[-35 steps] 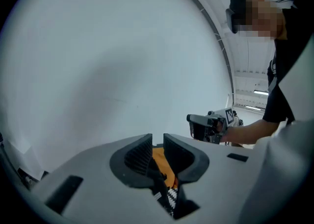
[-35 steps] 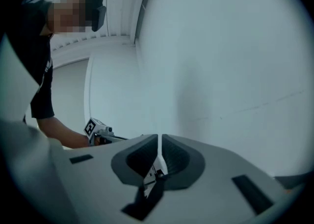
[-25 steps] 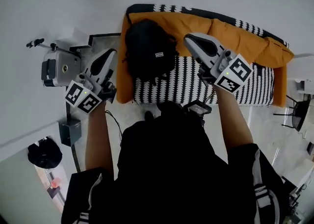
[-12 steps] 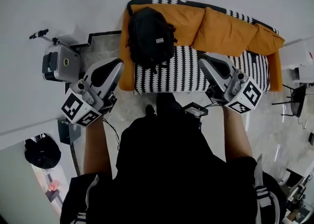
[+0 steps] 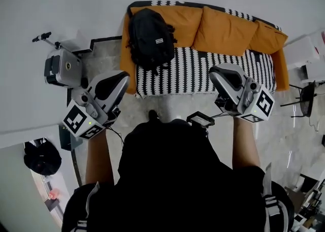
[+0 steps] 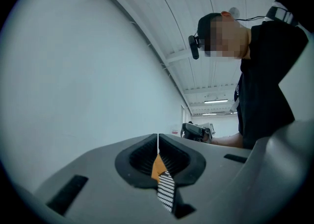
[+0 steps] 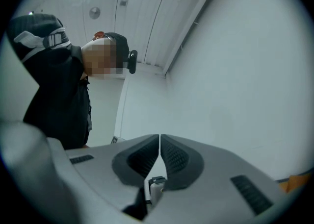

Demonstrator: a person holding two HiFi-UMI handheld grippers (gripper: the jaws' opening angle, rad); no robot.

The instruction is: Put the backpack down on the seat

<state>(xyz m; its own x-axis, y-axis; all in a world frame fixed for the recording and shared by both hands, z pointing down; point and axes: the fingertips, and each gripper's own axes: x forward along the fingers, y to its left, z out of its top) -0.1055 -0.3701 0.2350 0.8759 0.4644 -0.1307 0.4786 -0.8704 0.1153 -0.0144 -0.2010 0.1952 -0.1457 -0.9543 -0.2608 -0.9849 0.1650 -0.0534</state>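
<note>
The black backpack (image 5: 150, 38) stands on the left end of the sofa's black-and-white patterned seat (image 5: 203, 73), leaning against an orange back cushion (image 5: 185, 18). Both grippers hang in front of the sofa, clear of the backpack. My left gripper (image 5: 123, 76) is shut and holds nothing; in the left gripper view its jaws (image 6: 158, 145) meet, with a sliver of the sofa showing beneath them. My right gripper (image 5: 217, 72) is shut too, with nothing between its pads (image 7: 147, 157), and it points at the white wall.
A grey wheeled case (image 5: 63, 68) stands on the floor left of the sofa, and a small black box (image 5: 71, 137) sits nearer me. White furniture (image 5: 304, 53) and a black chair (image 5: 307, 101) are at the sofa's right end. A white wall runs behind.
Both grippers have drawn back from the sofa toward the person's body. The backpack stays on the seat, farther from the grippers than before.
</note>
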